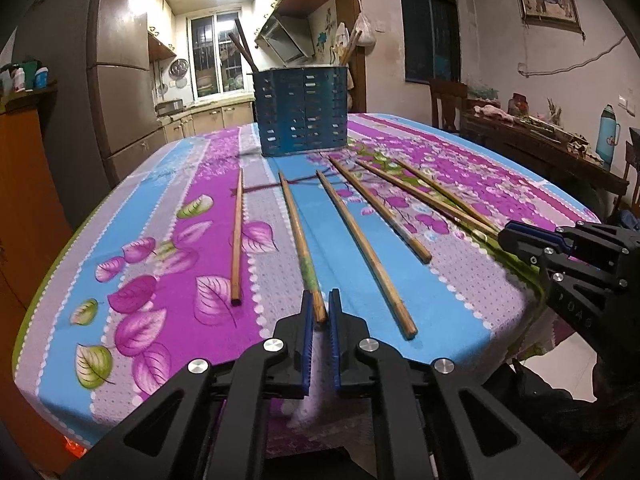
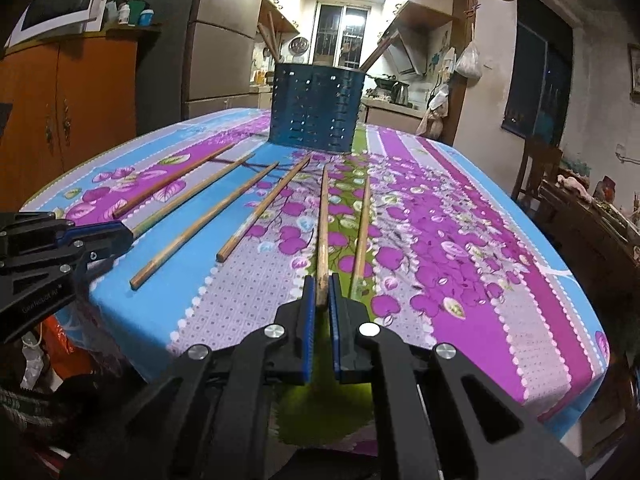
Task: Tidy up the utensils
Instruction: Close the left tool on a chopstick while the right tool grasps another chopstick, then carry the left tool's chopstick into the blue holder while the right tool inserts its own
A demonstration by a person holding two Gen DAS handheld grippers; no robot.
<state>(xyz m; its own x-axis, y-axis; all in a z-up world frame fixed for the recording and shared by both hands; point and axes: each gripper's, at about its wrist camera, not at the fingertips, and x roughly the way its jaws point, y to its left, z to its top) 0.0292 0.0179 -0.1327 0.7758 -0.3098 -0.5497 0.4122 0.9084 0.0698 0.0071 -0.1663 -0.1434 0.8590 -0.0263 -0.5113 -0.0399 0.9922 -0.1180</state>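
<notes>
Left wrist, blue holder [image 1: 304, 110], loose chopsticks [image 1: 237, 236]

Lower parts of chopsticks [image 1: 242, 46] inside the blue holder [image 1: 304, 110], hidden by its wall.

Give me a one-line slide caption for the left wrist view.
Left claw shut on a chopstick, five more lying on the floral tablecloth before the blue utensil holder.

Right gripper [image 2: 321, 304] around chopstick [image 2: 323, 232]
</notes>
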